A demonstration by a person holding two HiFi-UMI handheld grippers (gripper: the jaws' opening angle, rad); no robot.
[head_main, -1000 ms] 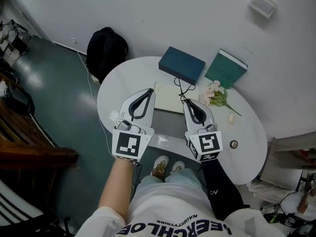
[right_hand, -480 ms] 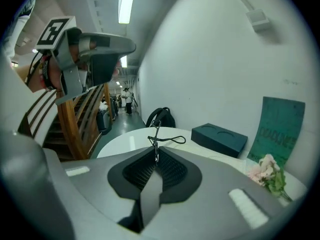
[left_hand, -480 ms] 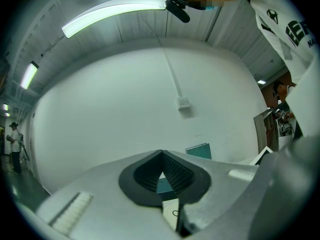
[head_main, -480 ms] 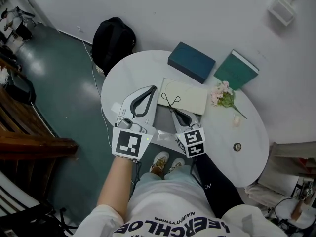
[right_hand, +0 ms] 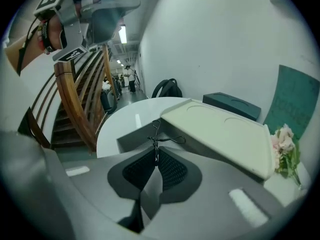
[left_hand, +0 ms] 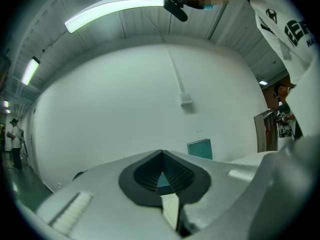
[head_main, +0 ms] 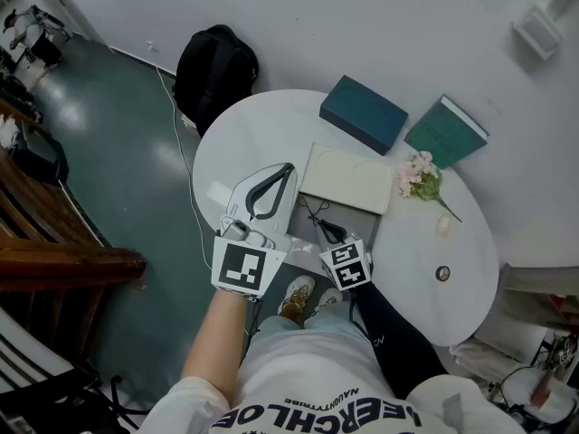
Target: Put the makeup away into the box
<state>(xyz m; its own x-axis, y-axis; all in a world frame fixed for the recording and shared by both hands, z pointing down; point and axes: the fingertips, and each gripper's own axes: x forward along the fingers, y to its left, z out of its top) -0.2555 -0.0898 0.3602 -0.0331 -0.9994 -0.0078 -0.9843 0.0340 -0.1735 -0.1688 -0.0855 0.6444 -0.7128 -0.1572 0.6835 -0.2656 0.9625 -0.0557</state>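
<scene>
Black eyelash curler (right_hand: 156,136), pinched in right hand-held gripper (right_hand: 155,156), hangs above open grey box (right_hand: 131,138); not yet inside. Left hand-held gripper (left_hand: 161,156) closed, empty. Lowering, release outstanding.

Left tool (left_hand: 161,152) closed, teal book (left_hand: 200,148) beyond

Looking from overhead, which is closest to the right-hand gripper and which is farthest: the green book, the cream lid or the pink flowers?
1. Cream lid, just beyond the right gripper.
2. Pink flowers, farther right.
3. Green book, against the wall.
</scene>
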